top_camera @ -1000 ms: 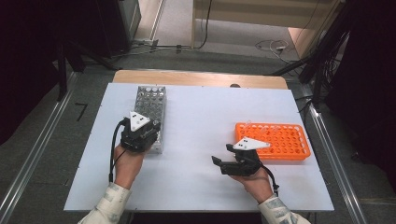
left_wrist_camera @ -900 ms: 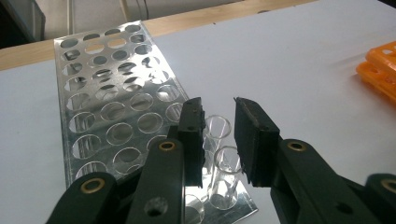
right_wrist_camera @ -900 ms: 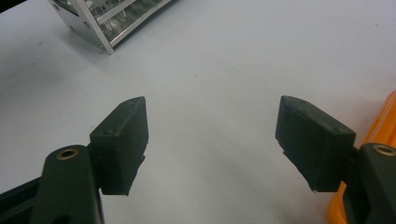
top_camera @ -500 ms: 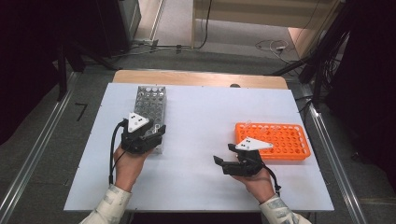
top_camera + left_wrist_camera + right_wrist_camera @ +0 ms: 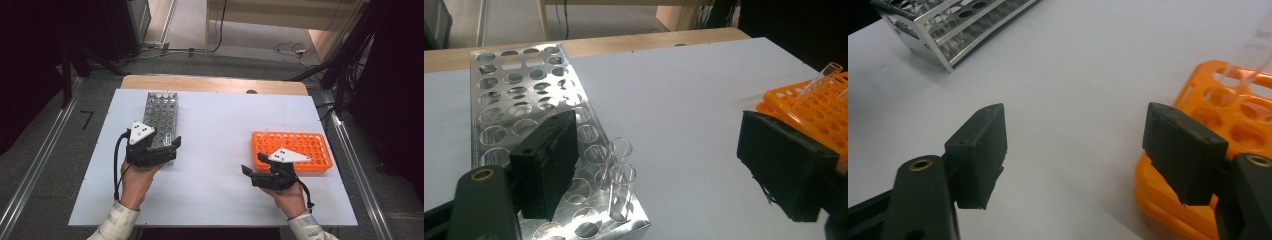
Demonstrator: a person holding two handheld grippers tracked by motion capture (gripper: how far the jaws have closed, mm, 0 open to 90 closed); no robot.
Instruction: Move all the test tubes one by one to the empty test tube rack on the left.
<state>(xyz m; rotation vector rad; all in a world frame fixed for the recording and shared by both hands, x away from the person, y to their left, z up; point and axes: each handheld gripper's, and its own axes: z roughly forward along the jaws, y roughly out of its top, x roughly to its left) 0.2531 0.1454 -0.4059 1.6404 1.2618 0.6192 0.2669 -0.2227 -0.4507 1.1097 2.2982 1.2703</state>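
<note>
While my left gripper [image 5: 172,146] hangs over the near end of the metal rack [image 5: 524,100], I count two racks on the white table [image 5: 225,130]: this one and an orange rack [image 5: 300,145] well apart at my right. Two clear glass tubes [image 5: 620,187] stand upright in the metal rack's near holes, just beside my left pad. My left jaws have just been opening and hold nothing. My right gripper [image 5: 1078,150] is wide open and empty beside the orange rack
</note>
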